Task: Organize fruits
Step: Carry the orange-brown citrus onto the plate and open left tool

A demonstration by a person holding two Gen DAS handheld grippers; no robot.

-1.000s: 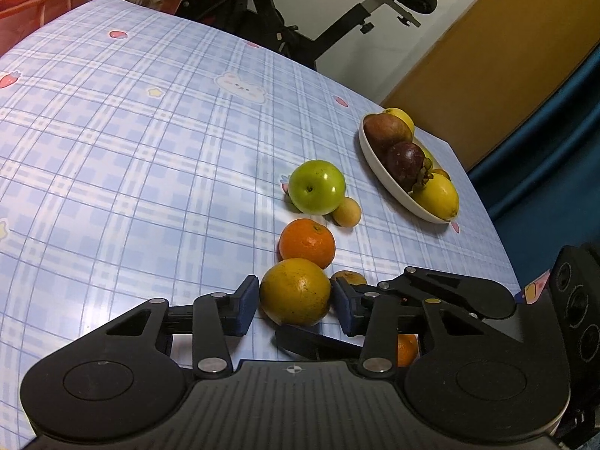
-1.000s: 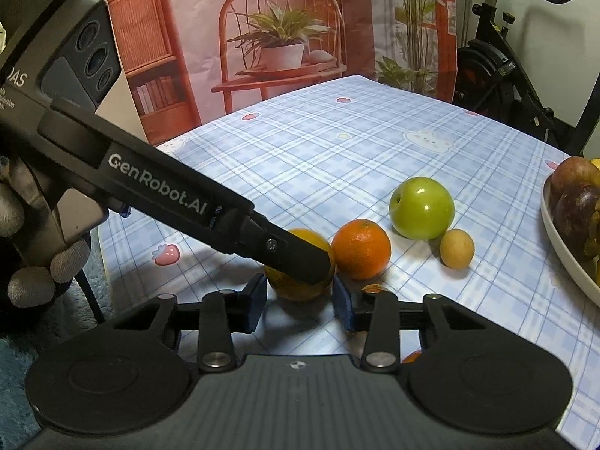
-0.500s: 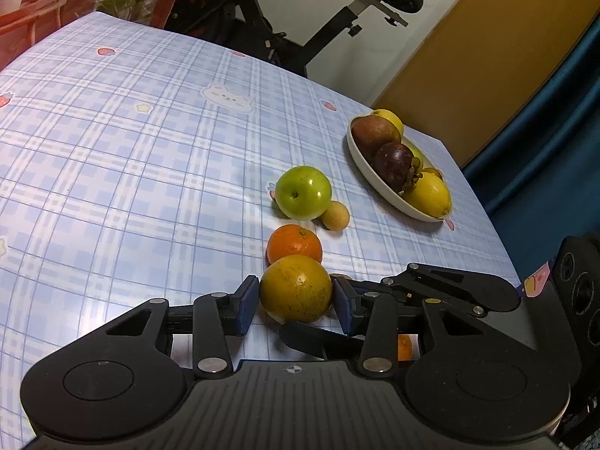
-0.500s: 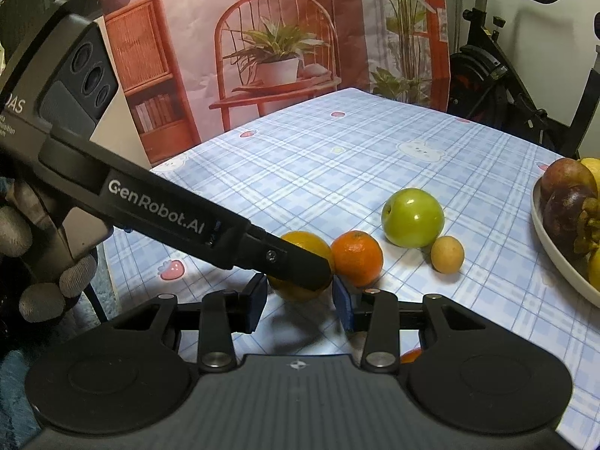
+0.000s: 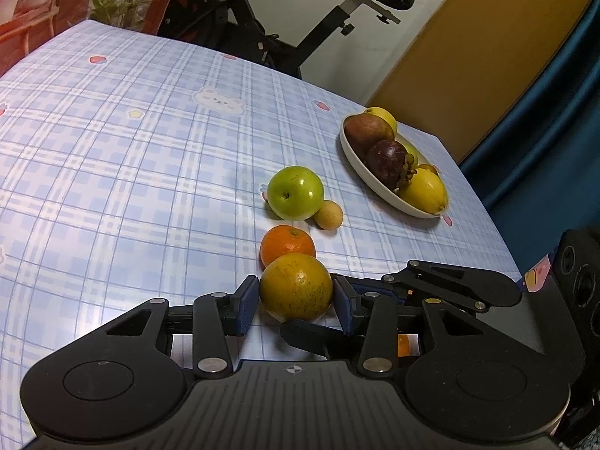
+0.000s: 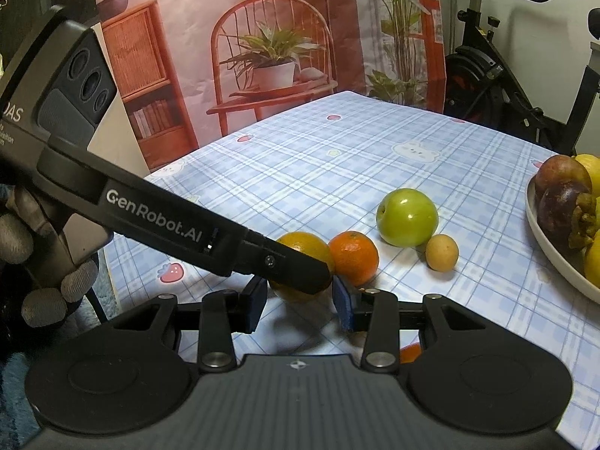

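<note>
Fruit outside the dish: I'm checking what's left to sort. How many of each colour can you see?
Green apple: 1
Orange mandarin: 1
Orange fruit, mostly hidden: 1
Yellow-orange citrus: 1
Small tan fruit: 1
Total: 5

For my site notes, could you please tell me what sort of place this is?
Probably a room in a home: a table under a checked cartoon cloth, an exercise bike behind it, and a bowl of fruit. The chair and plants are only a printed backdrop.
</note>
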